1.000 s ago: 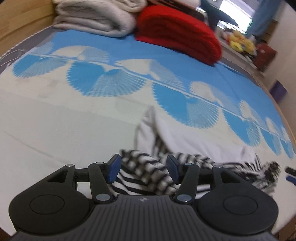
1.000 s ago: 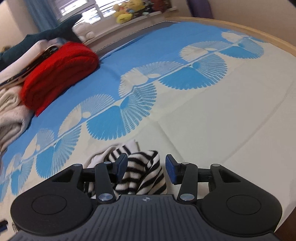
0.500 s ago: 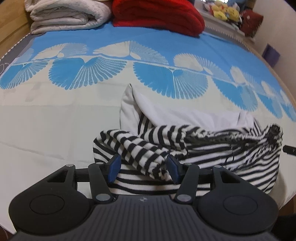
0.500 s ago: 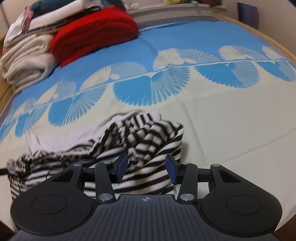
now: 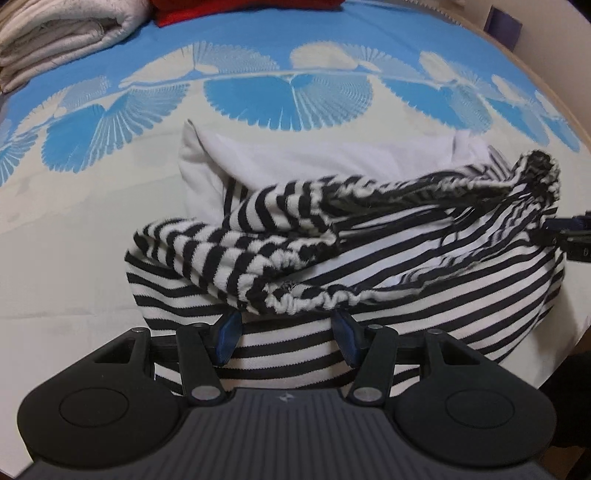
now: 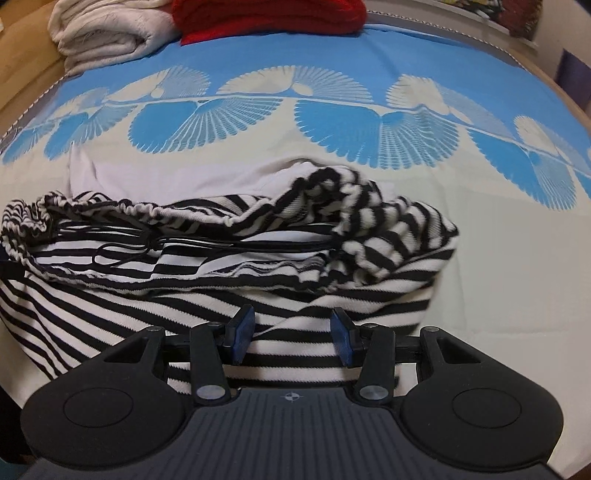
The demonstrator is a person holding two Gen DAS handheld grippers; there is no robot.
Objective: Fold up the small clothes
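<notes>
2 handheld grippers, 1 garment, 1 bed.

Item 1: black-and-white striped knit garment with a gathered elastic hem and a thin black drawstring (image 5: pixel 369 258), lying crumpled near the front edge of the cream-and-blue fan-patterned bedspread (image 5: pixel 92 221). A plain white lining or second layer (image 5: pixel 314 158) shows at its far side. Fabric is soft, ribbed, limp; a thick twisted roll crosses the top, flatter striped cloth spreads below it.

Item 2: left gripper (image 5: pixel 288 336), black body, blue pads, jaws set wide apart over the flat striped cloth near the garment's left end, nothing pinched between them.

Item 3: right gripper (image 6: pixel 291 339), same build, jaws likewise spread and gripping nothing, above the flat cloth near the right end.

Item 4: folded off-white blanket (image 6: pixel 107 33) and folded red knit blanket (image 6: pixel 269 14), stacked side by side at the far end, well apart from the garment.

Handling note, as judgement: the garment needs spreading flat before any fold. Each claw would do best to close on 1 single layer at an outer corner, avoiding the drawstring loop, then draw outward evenly so the twisted roll opens without bunching.
</notes>
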